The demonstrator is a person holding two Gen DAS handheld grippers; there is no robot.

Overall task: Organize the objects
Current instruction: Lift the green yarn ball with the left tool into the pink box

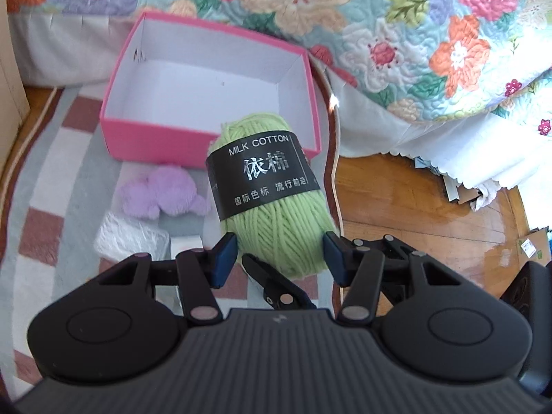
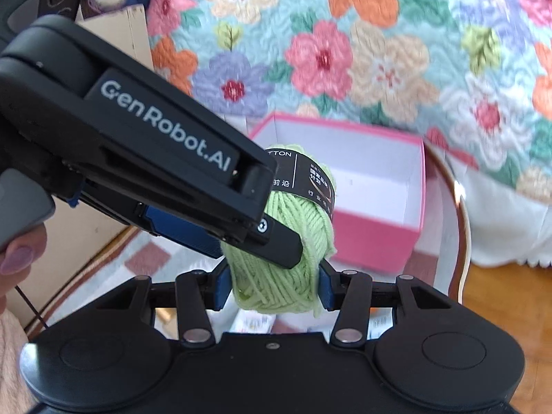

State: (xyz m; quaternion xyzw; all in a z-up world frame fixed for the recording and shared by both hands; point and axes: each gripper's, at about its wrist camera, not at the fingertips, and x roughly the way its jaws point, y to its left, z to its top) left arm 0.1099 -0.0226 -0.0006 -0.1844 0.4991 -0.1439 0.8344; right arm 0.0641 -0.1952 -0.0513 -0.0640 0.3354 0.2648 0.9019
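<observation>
**Both grippers clamp one yarn ball**

The green skein of yarn [image 1: 276, 207], black band reading "MILK COTTON", stands lengthwise away from the left gripper [image 1: 281, 253], lifted before the open pink cardboard box [image 1: 214, 86]. The right gripper [image 2: 272, 291] pinches it too, beneath the "GenRobot.AI" lettering.

Yarn skein [image 1: 272, 200] before open box [image 1: 138, 127], plush toy [image 1: 162, 193] left of skein, wrapped packet [image 1: 131, 238] before toy, all above rug [image 1: 51, 179], bed quilt [image 1: 379, 17] behind box

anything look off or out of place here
Only one oddity: both grippers clamp the same green yarn ball, the left gripper and the right gripper gripping its near end together. The pink box is upright, intact and empty.
</observation>
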